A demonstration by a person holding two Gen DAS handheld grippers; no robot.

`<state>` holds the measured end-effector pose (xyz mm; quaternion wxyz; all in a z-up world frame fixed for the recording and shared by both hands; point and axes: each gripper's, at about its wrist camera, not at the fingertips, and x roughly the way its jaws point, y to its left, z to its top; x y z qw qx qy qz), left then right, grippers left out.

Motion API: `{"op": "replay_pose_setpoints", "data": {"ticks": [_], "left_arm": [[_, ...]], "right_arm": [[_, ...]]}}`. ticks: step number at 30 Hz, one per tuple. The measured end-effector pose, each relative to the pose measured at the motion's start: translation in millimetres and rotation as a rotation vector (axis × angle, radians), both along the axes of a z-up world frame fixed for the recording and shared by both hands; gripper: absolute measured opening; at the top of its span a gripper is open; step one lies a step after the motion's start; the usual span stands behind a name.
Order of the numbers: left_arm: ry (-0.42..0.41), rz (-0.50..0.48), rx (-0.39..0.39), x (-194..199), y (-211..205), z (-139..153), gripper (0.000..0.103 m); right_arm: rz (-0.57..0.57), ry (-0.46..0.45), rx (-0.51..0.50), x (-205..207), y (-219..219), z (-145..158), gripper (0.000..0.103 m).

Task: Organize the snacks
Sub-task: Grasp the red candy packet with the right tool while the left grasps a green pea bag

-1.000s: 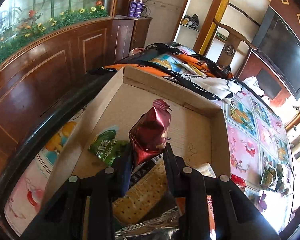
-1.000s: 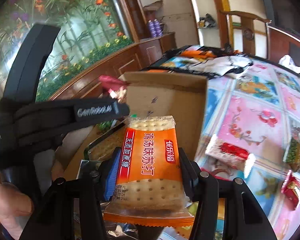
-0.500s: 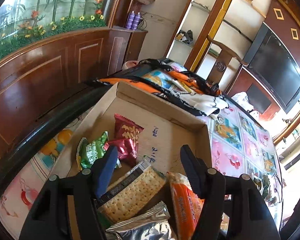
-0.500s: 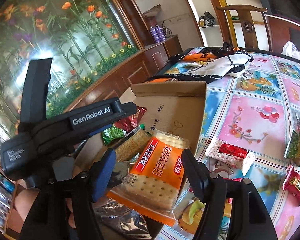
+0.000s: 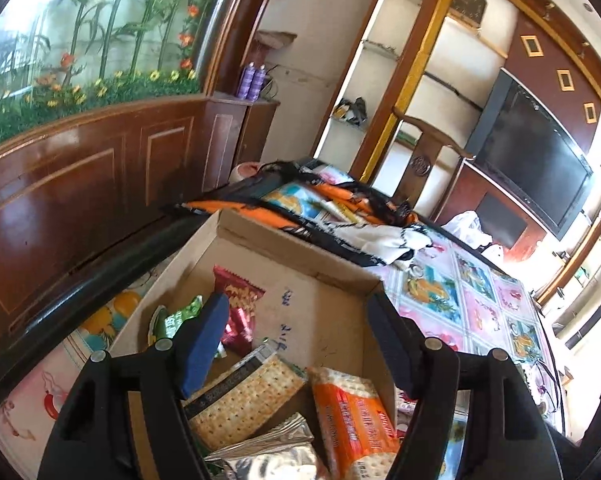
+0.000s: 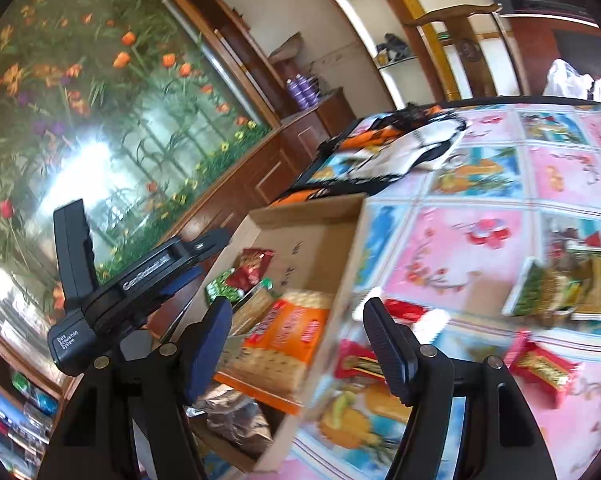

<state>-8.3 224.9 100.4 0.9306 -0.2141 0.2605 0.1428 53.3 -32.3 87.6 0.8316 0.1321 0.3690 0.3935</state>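
Note:
A shallow cardboard box (image 5: 324,276) holds snacks: a red packet (image 5: 238,312), a green packet (image 5: 176,318), a clear cracker pack (image 5: 248,396), an orange cracker pack (image 5: 352,420) and a silver packet (image 5: 268,456). My left gripper (image 5: 296,344) is open and empty above the box. My right gripper (image 6: 300,340) is open and empty over the box's right wall (image 6: 340,292), above the orange cracker pack (image 6: 284,340). The left gripper's body (image 6: 132,284) shows at the left of the right wrist view.
Loose snacks lie on the patterned tablecloth (image 6: 460,248) right of the box: a red-and-white packet (image 6: 408,314), red packets (image 6: 360,364) (image 6: 540,368) and green packets (image 6: 560,292). Crumpled cloth (image 5: 340,216) lies behind the box. A wooden cabinet (image 5: 80,184) runs along the left.
My left gripper opened and dropped the red packet into the box. My right gripper opened and released the orange cracker pack into the box. Both have drawn back, the right swinging rightward.

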Motion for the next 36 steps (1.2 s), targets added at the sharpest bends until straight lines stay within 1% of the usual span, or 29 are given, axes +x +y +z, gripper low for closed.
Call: {"op": "replay_pose_setpoints", "data": {"ticks": [4,7,9,11,14,16,17,19,21,22,24,27,28,30,31,32,33,34,35,36], "left_arm": [[-0.037,-0.043,0.001,-3.8,-10.9,6.7,0.071],[-0.036,-0.092,0.017,-4.0,-25.7,10.8,0.071],[-0.016,-0.16,0.016,-1.3,-41.7,11.5,0.071],[0.008,-0.234,-0.002,3.0,-57.7,9.5,0.071],[0.038,-0.333,-0.036,7.6,-82.7,4.8,0.071],[0.054,-0.385,-0.059,11.2,-96.7,1.1,0.071],[0.063,-0.408,-0.066,12.5,-105.1,-1.8,0.071],[0.075,-0.436,-0.053,13.8,-116.3,-5.1,0.071],[0.084,-0.452,-0.024,13.6,-125.9,-7.6,0.071],[0.088,-0.461,-0.021,13.9,-129.3,-8.5,0.071],[0.097,-0.474,-0.017,14.1,-133.8,-10.9,0.071],[0.113,-0.478,-0.013,17.2,-135.3,-13.9,0.071],[0.117,-0.479,-0.016,15.5,-134.9,-13.7,0.071],[0.127,-0.485,-0.032,16.5,-133.3,-15.3,0.071],[0.134,-0.488,-0.038,17.5,-134.4,-16.2,0.071],[0.141,-0.491,-0.04,18.4,-135.1,-16.7,0.071],[0.144,-0.492,-0.04,19.7,-136.9,-16.9,0.071],[0.15,-0.496,-0.037,21.7,-139.4,-16.7,0.071],[0.16,-0.505,-0.03,24.2,-143.3,-15.9,0.071],[0.165,-0.509,-0.026,25.8,-145.6,-15.1,0.071]], "right_arm": [[-0.085,-0.01,-0.014,10.6,-46.0,-1.5,0.073],[-0.174,0.007,-0.009,21.6,-89.5,-4.4,0.073],[-0.219,0.012,-0.015,27.2,-112.3,-4.8,0.073],[-0.27,0.027,-0.004,33.1,-136.7,-6.2,0.072],[-0.288,0.08,-0.016,44.7,-156.7,-15.5,0.072],[-0.27,0.138,-0.023,52.4,-158.6,-28.9,0.072],[-0.25,0.175,-0.031,56.0,-155.0,-38.0,0.07],[-0.224,0.219,-0.054,60.3,-145.7,-51.1,0.065],[-0.165,0.237,-0.062,61.3,-133.5,-58.4,0.065],[-0.137,0.232,-0.073,60.5,-126.8,-59.4,0.065],[-0.107,0.194,-0.119,57.6,-114.3,-60.0,0.065],[-0.077,0.137,-0.205,52.5,-96.3,-61.5,0.065],[-0.062,0.124,-0.225,51.5,-93.6,-62.8,0.065],[-0.043,0.078,-0.298,44.8,-83.3,-64.7,0.064],[-0.031,0.053,-0.337,41.0,-78.5,-64.9,0.06],[-0.019,0.019,-0.387,35.4,-72.2,-65.7,0.052],[-0.014,-0.002,-0.422,32.6,-68.4,-65.9,0.047],[-0.013,-0.032,-0.475,29.3,-63.4,-66.9,0.034],[-0.02,-0.057,-0.526,26.0,-60.3,-67.2,0.023],[-0.019,-0.056,-0.531,25.1,-61.1,-67.1,0.023]]}}
